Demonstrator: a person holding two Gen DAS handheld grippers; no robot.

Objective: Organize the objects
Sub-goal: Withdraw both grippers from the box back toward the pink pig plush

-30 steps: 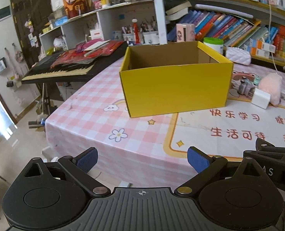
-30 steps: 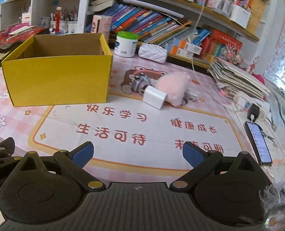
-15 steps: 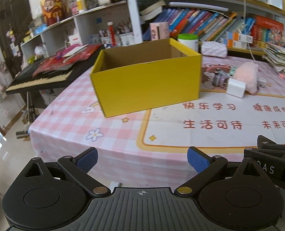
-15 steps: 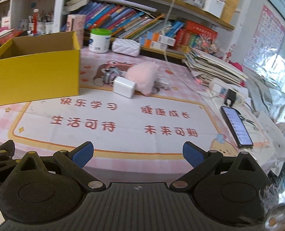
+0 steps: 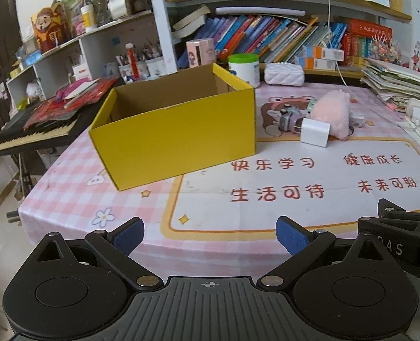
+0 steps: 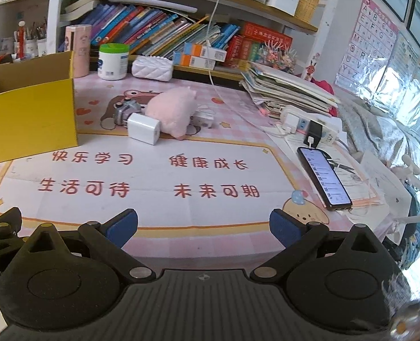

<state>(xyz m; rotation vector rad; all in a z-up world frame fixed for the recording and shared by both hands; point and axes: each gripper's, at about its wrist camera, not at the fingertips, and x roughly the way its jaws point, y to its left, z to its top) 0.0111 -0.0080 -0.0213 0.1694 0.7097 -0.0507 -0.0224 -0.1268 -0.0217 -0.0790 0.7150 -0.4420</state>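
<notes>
The tabletop (image 5: 68, 182), wearing a pink checked cloth with a printed mat, is carrying everything, and the bookshelf (image 6: 164, 31) is standing along its far edge. The yellow box (image 5: 178, 139) is sitting open-topped on the left part of the tabletop, its inside showing bare brown card as far as the left view reaches. Just right of the box the pink plush toy (image 6: 171, 109) is lying on the mat's cartoon print, touching the white charger block (image 6: 144, 128) in front of it, while a small grey toy (image 6: 127, 110) is resting just behind the charger, between plush and box. A phone (image 6: 323, 177) with its screen lit is lying near the right edge, well apart from that cluster. The left gripper (image 5: 208, 234) is hovering at the near edge of the tabletop with its blue-padded fingers (image 5: 127, 234) spread wide and holding nothing. The right gripper (image 6: 203, 228) is hanging beside it, fingers (image 6: 284, 227) equally wide apart and gripping nothing.
</notes>
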